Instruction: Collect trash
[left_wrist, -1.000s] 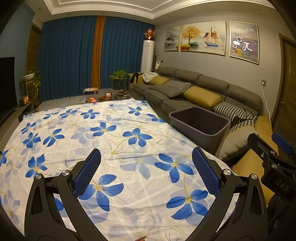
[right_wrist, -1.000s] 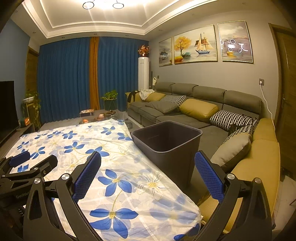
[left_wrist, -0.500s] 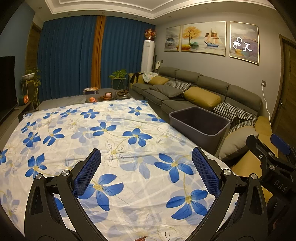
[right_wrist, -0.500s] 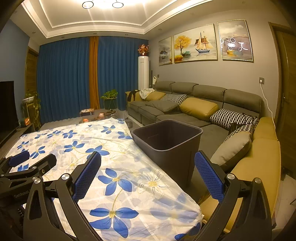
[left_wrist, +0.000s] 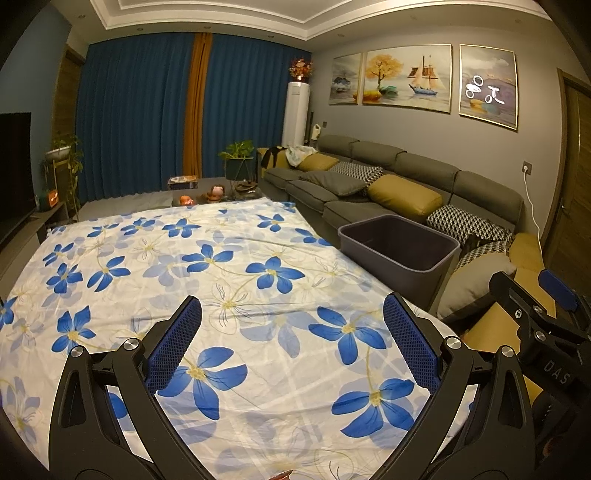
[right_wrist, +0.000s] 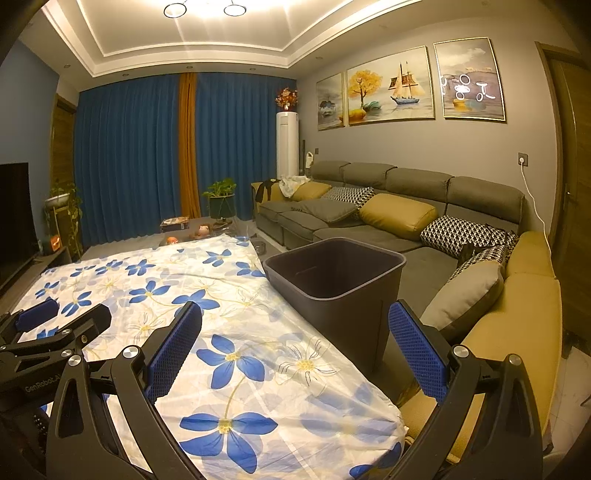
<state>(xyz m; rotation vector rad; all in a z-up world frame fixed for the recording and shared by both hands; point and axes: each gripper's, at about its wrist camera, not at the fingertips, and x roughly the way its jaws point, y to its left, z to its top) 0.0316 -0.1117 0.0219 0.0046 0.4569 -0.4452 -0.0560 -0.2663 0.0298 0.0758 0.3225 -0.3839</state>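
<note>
Dark bin (right_wrist: 334, 284) beside flowered tablecloth (right_wrist: 236, 332)

My left wrist view looks forward from low over the near end of the flower-print surface (left_wrist: 229, 266), between the wide-spread fingers of the left gripper (left_wrist: 291, 343), toward the blue curtains (left_wrist: 140, 122). My right wrist view sits farther right, at the surface's near right corner, facing the same way between the right gripper (right_wrist: 295, 343) fingers. Both share the cloth, the grey bin (right_wrist: 336, 280), the sofa (left_wrist: 406, 184) and the paintings (right_wrist: 391, 92). The bin is nearer in my right view. Each camera catches the other gripper at its edge.
</note>
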